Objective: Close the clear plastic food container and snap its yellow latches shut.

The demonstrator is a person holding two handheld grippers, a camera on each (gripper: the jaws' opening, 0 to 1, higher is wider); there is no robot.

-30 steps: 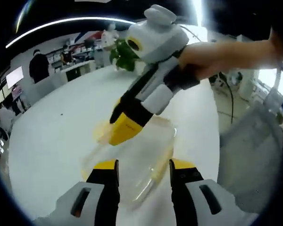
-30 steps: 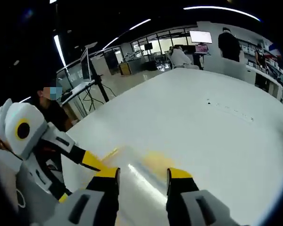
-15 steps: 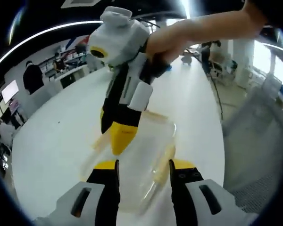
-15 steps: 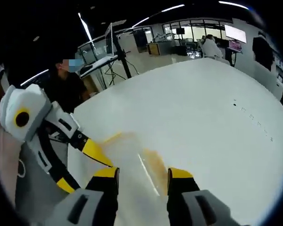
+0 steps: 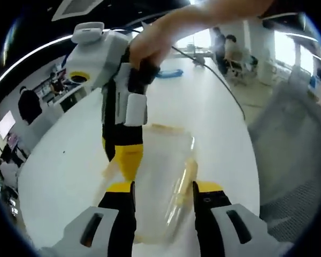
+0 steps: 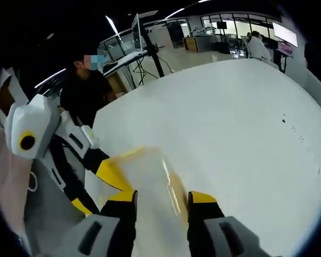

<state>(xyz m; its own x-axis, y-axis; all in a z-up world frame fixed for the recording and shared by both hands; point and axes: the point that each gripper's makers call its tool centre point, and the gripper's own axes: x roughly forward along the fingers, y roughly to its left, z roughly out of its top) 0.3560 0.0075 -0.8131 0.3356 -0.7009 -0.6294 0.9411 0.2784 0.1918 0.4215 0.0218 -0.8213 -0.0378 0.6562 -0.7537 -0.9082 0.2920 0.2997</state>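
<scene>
The clear rectangular plastic food container [image 5: 160,176] with yellow latches [image 5: 183,179] is lying on the white round table [image 5: 59,176], directly in front of both grippers. In the left gripper view, the left gripper [image 5: 162,199] is hovering at the container's near end, its black and yellow jaws standing apart with the container between them. The right gripper [image 5: 129,160] is reaching down from above, held by a person's hand [image 5: 150,45], its yellow tips touching the container's left edge. In the right gripper view, the right gripper [image 6: 161,202] is holding its jaws apart over the container [image 6: 147,176], and the left gripper [image 6: 104,179] is coming in beside it. A person in dark clothing [image 6: 85,93] is standing beyond the table.
</scene>
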